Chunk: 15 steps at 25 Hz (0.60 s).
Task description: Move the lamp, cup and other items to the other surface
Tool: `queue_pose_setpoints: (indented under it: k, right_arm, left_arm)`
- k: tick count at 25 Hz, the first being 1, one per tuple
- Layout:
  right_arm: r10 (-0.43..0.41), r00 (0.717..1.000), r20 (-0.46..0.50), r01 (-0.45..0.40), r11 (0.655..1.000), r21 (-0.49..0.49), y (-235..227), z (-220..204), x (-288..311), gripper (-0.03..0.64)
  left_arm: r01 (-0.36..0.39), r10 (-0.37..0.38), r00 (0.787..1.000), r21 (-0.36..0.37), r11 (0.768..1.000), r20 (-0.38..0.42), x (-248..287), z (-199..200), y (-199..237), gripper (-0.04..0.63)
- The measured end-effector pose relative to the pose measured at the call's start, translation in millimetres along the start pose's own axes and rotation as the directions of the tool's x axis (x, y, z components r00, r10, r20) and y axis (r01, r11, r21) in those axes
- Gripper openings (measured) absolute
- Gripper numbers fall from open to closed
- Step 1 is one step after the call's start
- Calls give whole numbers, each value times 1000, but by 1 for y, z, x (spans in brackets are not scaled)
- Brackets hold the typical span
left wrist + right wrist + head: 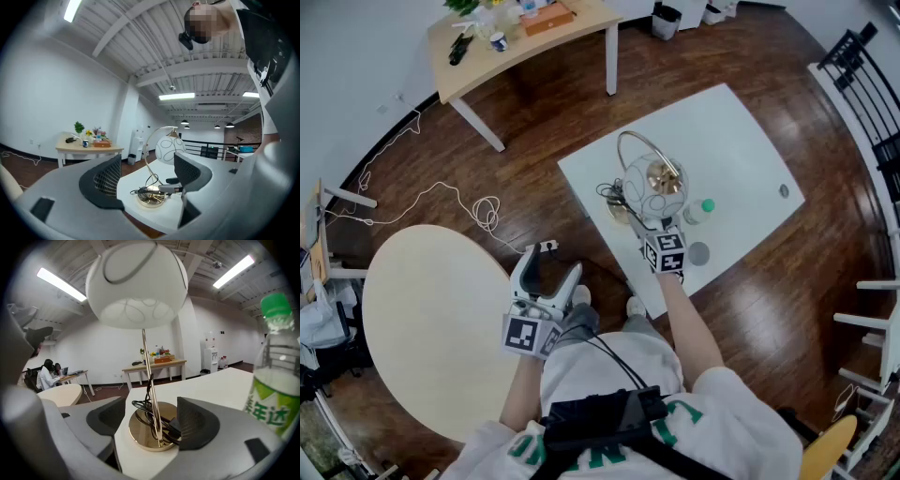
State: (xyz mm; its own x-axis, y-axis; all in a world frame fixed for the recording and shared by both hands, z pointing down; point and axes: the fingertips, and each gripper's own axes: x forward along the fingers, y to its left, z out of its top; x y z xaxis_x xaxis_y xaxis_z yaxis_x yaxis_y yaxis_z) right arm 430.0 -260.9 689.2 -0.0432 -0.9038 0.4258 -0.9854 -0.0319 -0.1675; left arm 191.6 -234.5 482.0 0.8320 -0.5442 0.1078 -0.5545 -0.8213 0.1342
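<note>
Glossy gold metal lamp base (140, 437); shade (136, 282) matt, perhaps glass.

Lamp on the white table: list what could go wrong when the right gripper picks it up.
1. The right gripper is open either side of the thin stem, low by the base; with the big shade high overhead, the lamp may tip or swing.
2. The cord lies loosely coiled on the base and could slide off and snag.
3. The bottle stands close by and could be knocked over.
</note>
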Motion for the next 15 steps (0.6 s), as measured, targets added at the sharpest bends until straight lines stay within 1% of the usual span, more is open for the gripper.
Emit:
queue_pose_setpoints:
  k: [3, 5, 6, 7, 9, 10, 12, 15]
  right_arm:
    - [-1, 1000, -8, 2, 1000, 12, -18, -3, 30, 352]
    - [0, 1000, -19, 0, 1000, 2, -25, -6, 47, 331]
    - [8, 1000, -29, -8, 1000, -9, -23, -6, 54, 304]
    - [17, 999, -44, -18, 1000, -24, -21, -7, 59, 258]
    - [7, 997, -73, -11, 998, -61, -20, -10, 66, 112]
    - [-6, 996, -85, 0, 997, -77, -23, -11, 66, 53]
    - [-14, 994, -112, 1, 993, -116, -24, -9, 65, 40]
    - [-16, 985, -171, -18, 980, -196, -25, -9, 68, 26]
  left_arm:
    - [-22, 22, 1000, -3, 1000, -14, -4, -6, 13, 339]
    - [-37, 37, 999, -3, 999, -18, -8, -10, 20, 339]
    - [-46, 45, 999, -2, 999, -20, -11, -11, 23, 339]
    - [-55, 55, 998, -3, 998, -21, -13, -12, 26, 339]
    - [-75, 75, 997, -10, 997, -18, -17, -13, 31, 339]
    - [-82, 82, 997, -11, 997, -16, -19, -14, 33, 339]
    - [-90, 89, 996, -15, 996, -14, -20, -14, 34, 339]
    - [-89, 89, 996, -20, 996, -5, -19, -15, 31, 339]
